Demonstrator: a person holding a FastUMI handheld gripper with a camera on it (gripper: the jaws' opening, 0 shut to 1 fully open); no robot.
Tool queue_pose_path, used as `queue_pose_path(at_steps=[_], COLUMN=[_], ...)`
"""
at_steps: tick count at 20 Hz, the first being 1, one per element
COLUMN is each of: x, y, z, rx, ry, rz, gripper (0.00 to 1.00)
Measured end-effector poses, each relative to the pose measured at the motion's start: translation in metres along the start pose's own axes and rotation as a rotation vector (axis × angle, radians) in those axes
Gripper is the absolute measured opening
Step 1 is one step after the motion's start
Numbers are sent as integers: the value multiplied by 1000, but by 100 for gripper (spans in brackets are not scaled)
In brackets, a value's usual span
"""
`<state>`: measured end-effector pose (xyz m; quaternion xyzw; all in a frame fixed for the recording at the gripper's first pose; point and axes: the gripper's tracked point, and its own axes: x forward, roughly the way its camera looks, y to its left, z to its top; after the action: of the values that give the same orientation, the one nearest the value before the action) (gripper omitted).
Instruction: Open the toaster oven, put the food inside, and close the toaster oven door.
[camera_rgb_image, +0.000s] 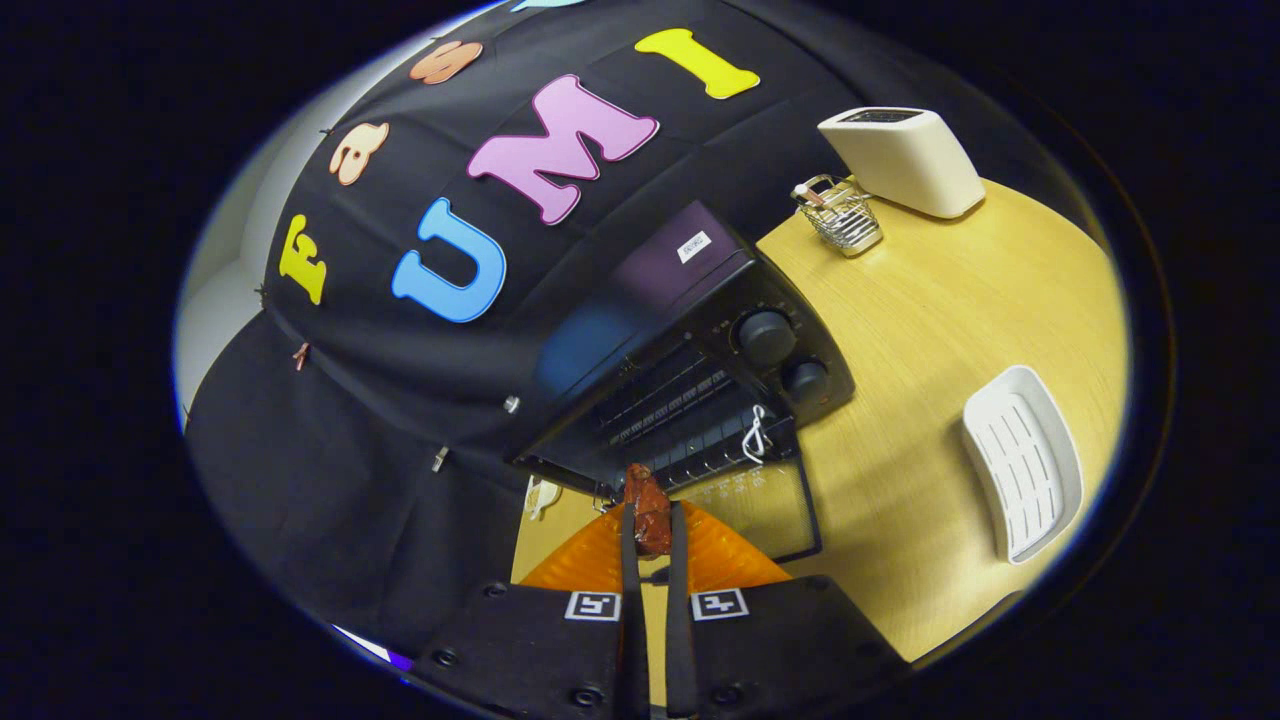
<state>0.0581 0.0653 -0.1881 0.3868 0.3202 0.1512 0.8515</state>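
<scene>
- A small white label (693, 246) sits on top of the toaster oven (700, 340); its writing is too small for me to read.
- I count one toaster oven, two dark knobs (767, 337) on its front, one white toaster (905, 160), one wire basket (840, 214) and one white ridged tray (1022, 462) on the wooden table (920, 330).
- My gripper (650, 535) is narrowed, both fingers pressing a reddish-brown, glossy piece of food (648, 512).
- The food is just before the oven's open mouth, above the dropped glass door (770, 500).
- An orange ridged tray (720, 560) lies below my fingers.
</scene>
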Motion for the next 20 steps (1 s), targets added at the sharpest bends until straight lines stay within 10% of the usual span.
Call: queue_pose_path(at_steps=[20], x=[130], y=[-9], z=[9], rx=[-99], ry=[-286], rz=[-72], gripper=[14])
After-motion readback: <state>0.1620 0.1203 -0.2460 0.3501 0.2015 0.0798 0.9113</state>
